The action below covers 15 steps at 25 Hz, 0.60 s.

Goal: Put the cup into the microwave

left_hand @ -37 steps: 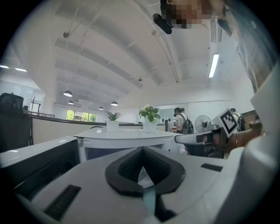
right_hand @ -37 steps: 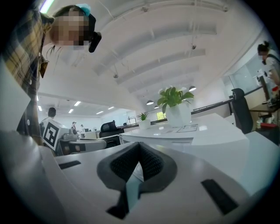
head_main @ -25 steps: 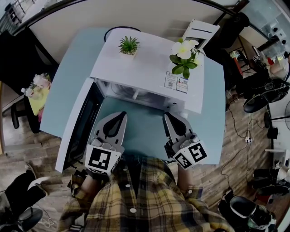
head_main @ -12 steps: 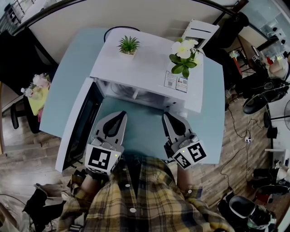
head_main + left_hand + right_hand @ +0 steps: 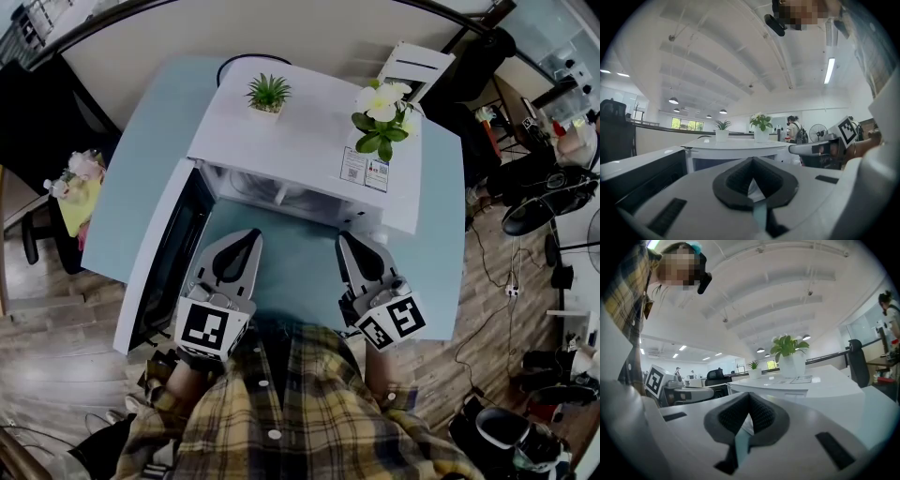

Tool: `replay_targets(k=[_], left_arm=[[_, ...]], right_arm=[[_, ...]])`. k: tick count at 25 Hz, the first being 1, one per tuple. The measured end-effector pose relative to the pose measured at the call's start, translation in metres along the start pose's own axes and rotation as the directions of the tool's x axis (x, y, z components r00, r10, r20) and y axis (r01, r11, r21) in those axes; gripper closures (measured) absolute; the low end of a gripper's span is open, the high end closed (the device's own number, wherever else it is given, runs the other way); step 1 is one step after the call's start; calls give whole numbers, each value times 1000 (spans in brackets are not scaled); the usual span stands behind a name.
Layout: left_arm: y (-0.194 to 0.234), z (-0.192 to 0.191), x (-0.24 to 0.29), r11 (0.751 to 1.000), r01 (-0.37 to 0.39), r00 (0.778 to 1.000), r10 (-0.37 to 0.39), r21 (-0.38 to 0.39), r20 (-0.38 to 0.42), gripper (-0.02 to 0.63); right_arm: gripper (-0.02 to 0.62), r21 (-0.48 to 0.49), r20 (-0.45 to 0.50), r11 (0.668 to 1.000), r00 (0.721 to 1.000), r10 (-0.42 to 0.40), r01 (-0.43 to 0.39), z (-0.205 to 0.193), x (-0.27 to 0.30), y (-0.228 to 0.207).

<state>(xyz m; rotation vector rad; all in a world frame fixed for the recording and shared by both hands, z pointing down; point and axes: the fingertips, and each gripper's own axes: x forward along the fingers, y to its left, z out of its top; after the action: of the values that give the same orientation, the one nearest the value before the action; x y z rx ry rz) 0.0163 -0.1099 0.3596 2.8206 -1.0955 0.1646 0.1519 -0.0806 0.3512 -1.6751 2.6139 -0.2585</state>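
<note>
Side by side, the left gripper [image 5: 249,240] and the right gripper [image 5: 349,242], low over the blue counter [image 5: 291,272] and just in front of the white microwave [image 5: 300,136]. Jaws of both shut tight, with nothing between them. Swung wide open to the left, the microwave door [image 5: 161,258]. Up on top of the microwave, a small green plant [image 5: 268,94] and a white flower pot [image 5: 380,117]. No sure sight of the cup in any view; cannot tell if inside the microwave.
</note>
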Motion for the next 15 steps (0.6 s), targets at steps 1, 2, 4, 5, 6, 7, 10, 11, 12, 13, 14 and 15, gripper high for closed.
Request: replay_targets(k=[1, 2, 4, 5, 6, 7, 10, 11, 12, 13, 14, 15], left_arm=[[0, 1, 0, 1000, -1, 1000, 1, 0, 1, 609], [0, 2, 0, 1000, 0, 1000, 0, -2, 4, 609], [0, 4, 0, 1000, -1, 1000, 1, -3, 10, 609], [0, 3, 0, 1000, -2, 1000, 3, -2, 11, 609], [0, 3, -1, 1000, -3, 1000, 3, -1, 11, 609], [-1, 2, -1, 1000, -3, 1000, 3, -1, 11, 609], [-1, 3, -1, 1000, -2, 1000, 2, -4, 11, 609], [0, 3, -1, 1000, -3, 1000, 3, -3, 9, 609], [0, 2, -1, 1000, -4, 1000, 4, -3, 7, 609], [0, 3, -1, 1000, -4, 1000, 4, -4, 9, 609], [-1, 4, -1, 1000, -3, 1000, 3, -3, 13, 609], [-1, 5, -2, 1000, -1, 1000, 1, -2, 17, 609]], right_arm=[[594, 1, 0, 1000, 1000, -2, 2, 0, 0, 0], [594, 2, 0, 1000, 1000, -4, 4, 0, -1, -1], [594, 3, -3, 1000, 1000, -6, 6, 0, -1, -1], [594, 4, -5, 1000, 1000, -7, 7, -1, -1, -1], [594, 4, -6, 1000, 1000, -7, 7, -1, -2, -1], [594, 4, -7, 1000, 1000, -7, 7, -2, -2, -1], [594, 4, -9, 1000, 1000, -6, 6, -3, -1, -1], [594, 3, -11, 1000, 1000, -6, 6, -4, -1, 0], [594, 1, -13, 1000, 1000, -6, 6, -4, -1, 0], [594, 0, -15, 1000, 1000, -6, 6, -4, -1, 0], [594, 0, -16, 1000, 1000, -7, 7, -5, -1, 0], [594, 1, -17, 1000, 1000, -9, 9, -5, -1, 0]])
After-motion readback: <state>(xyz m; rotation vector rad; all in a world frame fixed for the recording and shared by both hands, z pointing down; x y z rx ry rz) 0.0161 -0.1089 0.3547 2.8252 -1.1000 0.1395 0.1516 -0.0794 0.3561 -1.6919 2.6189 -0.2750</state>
